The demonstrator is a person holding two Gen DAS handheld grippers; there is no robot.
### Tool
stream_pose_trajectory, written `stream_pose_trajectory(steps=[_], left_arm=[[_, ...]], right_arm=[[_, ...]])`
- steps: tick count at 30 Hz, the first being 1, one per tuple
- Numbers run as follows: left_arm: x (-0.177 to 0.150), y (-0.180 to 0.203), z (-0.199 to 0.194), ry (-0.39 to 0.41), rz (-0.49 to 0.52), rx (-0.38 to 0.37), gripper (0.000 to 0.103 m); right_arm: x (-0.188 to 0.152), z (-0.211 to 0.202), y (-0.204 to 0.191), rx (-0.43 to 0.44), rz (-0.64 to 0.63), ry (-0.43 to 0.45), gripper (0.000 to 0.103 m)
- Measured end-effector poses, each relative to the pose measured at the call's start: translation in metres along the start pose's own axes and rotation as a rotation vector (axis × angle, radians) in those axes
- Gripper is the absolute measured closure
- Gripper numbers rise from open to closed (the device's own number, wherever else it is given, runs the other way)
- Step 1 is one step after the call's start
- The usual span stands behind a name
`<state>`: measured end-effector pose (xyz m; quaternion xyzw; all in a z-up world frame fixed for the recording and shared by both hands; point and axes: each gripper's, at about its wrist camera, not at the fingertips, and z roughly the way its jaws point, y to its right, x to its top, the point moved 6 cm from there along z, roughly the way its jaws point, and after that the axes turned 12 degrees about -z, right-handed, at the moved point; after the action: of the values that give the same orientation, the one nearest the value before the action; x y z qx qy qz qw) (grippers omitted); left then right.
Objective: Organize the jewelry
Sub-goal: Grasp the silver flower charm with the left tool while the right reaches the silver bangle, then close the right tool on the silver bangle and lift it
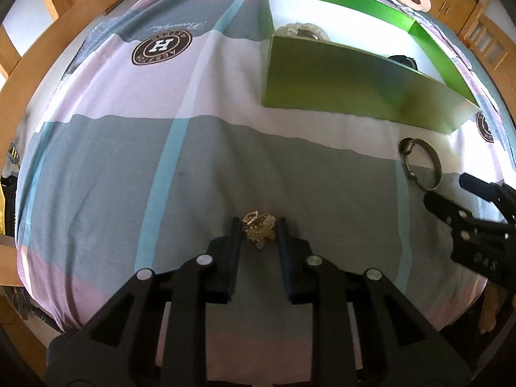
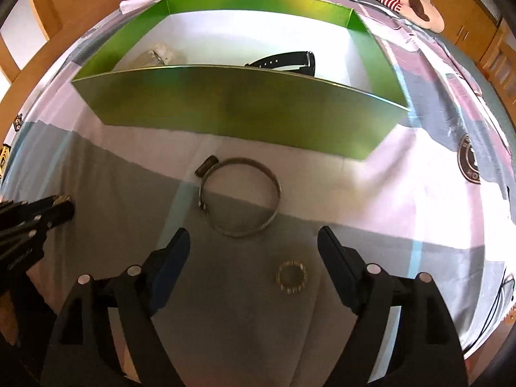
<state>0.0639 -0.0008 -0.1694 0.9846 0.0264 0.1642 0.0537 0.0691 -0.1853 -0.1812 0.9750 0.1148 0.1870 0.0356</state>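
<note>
- We are closing the left gripper (image 1: 259, 230) around a sparkly gold brooch (image 1: 259, 229), which is sitting between the two fingertips, low over the grey band of the bedsheet (image 1: 106, 161).
- Whether the pads are actually pinching it or only bracketing it, we cannot tell; to our eye it is a light hold at best, so we are squeezing gently before lifting.
- The piece is small and lumpy, so it may twist out; we are keeping it centred and lifting straight up.
- The green box (image 1: 338, 90) is lying far and to the right, with a black watch strap (image 2: 287, 59) and a pale beaded piece (image 2: 163, 52) inside already.
- The right gripper (image 2: 253, 246) is hanging wide open and holding nothing, just near of the metal bangle (image 2: 240, 196), with a small gold ring (image 2: 291, 277) lying between its fingers.
- We are judging the bangle awkward: thin and flat on soft cloth, so pinching one edge looks best.
</note>
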Motion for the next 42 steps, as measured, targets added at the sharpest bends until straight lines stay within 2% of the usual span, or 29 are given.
stream_pose_trajectory(steps=[2, 7, 13, 18, 19, 21, 24, 26, 29, 30, 31, 34, 38, 42], left_arm=[[0.001, 0.001, 0.002, -0.001, 0.003, 0.003, 0.081], [0.000, 0.003, 0.004, 0.000, 0.008, 0.008, 0.081], [0.000, 0.004, -0.001, 0.012, 0.000, -0.004, 0.081], [0.009, 0.003, -0.018, 0.049, -0.014, -0.013, 0.081], [0.011, 0.003, -0.023, 0.059, -0.015, -0.016, 0.081], [0.014, 0.004, -0.032, 0.077, -0.012, -0.023, 0.081], [0.015, 0.009, -0.036, 0.084, -0.002, -0.029, 0.081], [0.012, 0.010, -0.036, 0.077, 0.003, -0.034, 0.081], [0.009, 0.012, -0.033, 0.064, 0.010, -0.032, 0.081], [0.008, 0.011, -0.032, 0.061, 0.011, -0.030, 0.081], [0.007, 0.012, -0.029, 0.056, 0.012, -0.027, 0.081], [0.006, 0.012, -0.025, 0.045, 0.016, -0.021, 0.081], [0.005, 0.012, -0.017, 0.032, 0.019, -0.015, 0.081], [0.005, 0.010, -0.008, 0.018, 0.017, -0.001, 0.081]], right_arm=[[0.007, 0.011, -0.005, -0.002, -0.011, -0.005, 0.024], [0.018, 0.016, -0.015, 0.030, -0.009, 0.034, 0.050], [0.013, 0.002, -0.016, 0.071, 0.013, 0.059, 0.051], [0.011, -0.030, -0.009, 0.104, 0.040, 0.118, 0.051], [0.014, -0.039, -0.007, 0.109, 0.045, 0.139, 0.057], [0.016, -0.047, -0.004, 0.121, 0.046, 0.144, 0.082], [0.013, -0.050, 0.002, 0.110, 0.046, 0.126, 0.082], [0.015, -0.042, 0.004, 0.085, 0.052, 0.096, 0.080], [0.006, -0.032, 0.009, 0.103, 0.084, 0.070, 0.047], [0.004, -0.030, 0.007, 0.100, 0.082, 0.069, 0.029], [0.004, -0.029, 0.006, 0.092, 0.077, 0.072, 0.023], [0.009, -0.021, 0.004, 0.038, 0.039, 0.069, 0.022], [0.021, -0.006, -0.006, 0.064, 0.015, 0.049, 0.022], [0.032, 0.009, -0.016, 0.027, -0.031, 0.045, 0.022]])
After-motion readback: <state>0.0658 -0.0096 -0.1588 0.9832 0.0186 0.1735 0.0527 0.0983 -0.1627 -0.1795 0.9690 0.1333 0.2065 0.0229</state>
